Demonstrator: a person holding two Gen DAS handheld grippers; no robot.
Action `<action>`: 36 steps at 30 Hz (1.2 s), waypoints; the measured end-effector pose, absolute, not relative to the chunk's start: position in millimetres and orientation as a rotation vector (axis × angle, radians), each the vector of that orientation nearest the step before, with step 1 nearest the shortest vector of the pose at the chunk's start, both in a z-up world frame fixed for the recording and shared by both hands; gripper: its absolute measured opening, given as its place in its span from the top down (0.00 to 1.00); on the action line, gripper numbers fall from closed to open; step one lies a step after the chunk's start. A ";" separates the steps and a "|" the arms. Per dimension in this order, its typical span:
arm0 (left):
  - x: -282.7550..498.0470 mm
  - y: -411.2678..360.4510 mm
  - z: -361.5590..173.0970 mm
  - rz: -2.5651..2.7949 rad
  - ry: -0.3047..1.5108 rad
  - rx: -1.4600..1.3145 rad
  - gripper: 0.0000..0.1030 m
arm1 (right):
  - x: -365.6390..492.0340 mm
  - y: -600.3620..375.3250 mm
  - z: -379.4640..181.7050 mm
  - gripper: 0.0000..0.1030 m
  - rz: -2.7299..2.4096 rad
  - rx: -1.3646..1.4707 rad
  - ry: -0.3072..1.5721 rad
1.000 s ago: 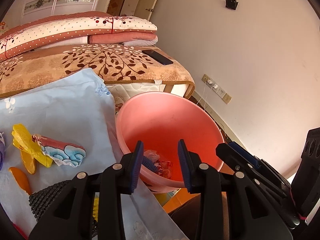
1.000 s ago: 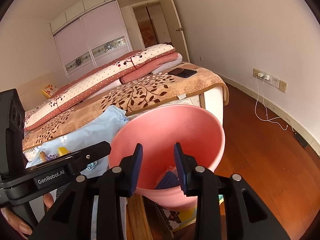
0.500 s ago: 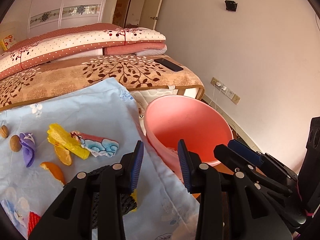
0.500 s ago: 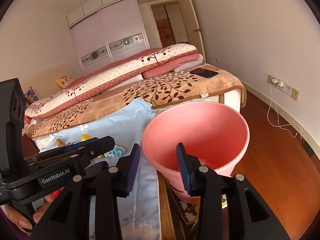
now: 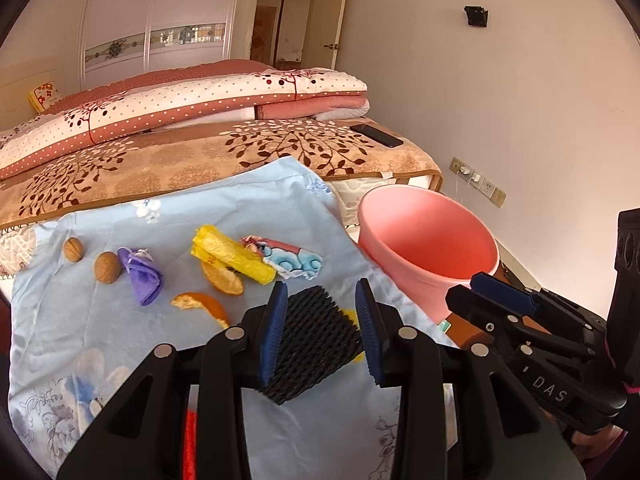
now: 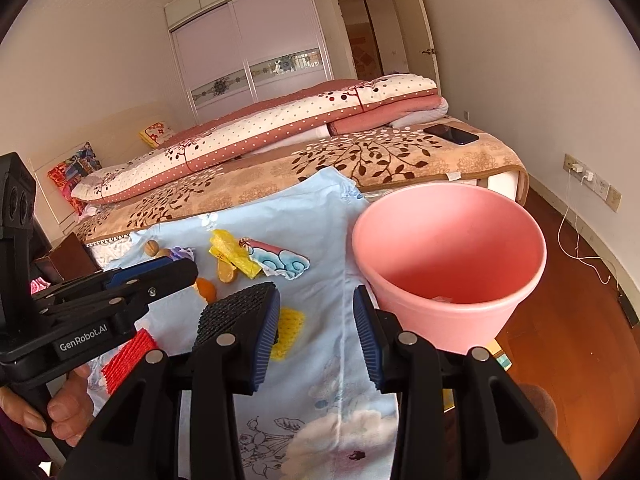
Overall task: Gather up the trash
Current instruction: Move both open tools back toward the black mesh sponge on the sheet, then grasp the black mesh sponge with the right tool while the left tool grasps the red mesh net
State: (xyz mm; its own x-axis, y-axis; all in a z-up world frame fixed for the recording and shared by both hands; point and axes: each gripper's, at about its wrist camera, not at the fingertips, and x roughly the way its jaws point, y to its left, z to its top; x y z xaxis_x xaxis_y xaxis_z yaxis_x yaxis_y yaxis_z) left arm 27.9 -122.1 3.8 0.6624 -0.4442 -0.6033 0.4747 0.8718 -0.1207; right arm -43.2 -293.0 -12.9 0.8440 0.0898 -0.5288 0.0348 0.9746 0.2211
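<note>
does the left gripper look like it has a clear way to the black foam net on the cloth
Probably yes. The left gripper is open and empty, with the black foam net lying right ahead between its fingers on the blue cloth. Nothing lies on the net; the orange peel sits off to one side.

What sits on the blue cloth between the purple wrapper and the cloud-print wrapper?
In the left wrist view, the yellow wrapper and an orange peel piece below it lie between the purple wrapper and the cloud-print wrapper.

"GenRobot.AI" on the left tool (image 6: 156, 270) body; "DAS" on the right tool (image 5: 486, 292) body.
</note>
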 end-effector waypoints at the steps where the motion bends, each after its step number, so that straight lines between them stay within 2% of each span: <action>1: 27.9 -115.3 3.2 -0.510 0.673 0.048 0.65 | -44.2 -290.0 -13.2 0.63 0.033 0.221 0.568; 9: 17.0 -56.7 -1.9 -0.452 0.695 0.076 0.65 | -44.5 -276.0 -14.6 0.63 0.065 0.215 0.586; 18: -0.6 -6.1 -28.2 -0.424 0.812 0.096 0.65 | -37.6 -259.3 -21.0 0.63 0.110 0.194 0.626; 32: 4.3 19.1 -64.8 -0.363 0.938 0.058 0.66 | -30.8 -250.7 -30.9 0.63 0.131 0.187 0.667; 36: -0.1 15.6 -67.6 -0.378 0.913 0.064 0.66 | -27.8 -250.8 -35.4 0.63 0.138 0.200 0.688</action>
State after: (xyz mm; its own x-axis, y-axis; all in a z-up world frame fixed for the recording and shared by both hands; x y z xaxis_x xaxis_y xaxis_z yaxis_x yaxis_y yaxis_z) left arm -0.1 15.6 -67.6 0.5505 -0.2921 -0.7821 0.3457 0.9325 -0.1049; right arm -27.8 -250.8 -35.4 0.7647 0.1921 -0.6151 -0.0607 0.9717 0.2281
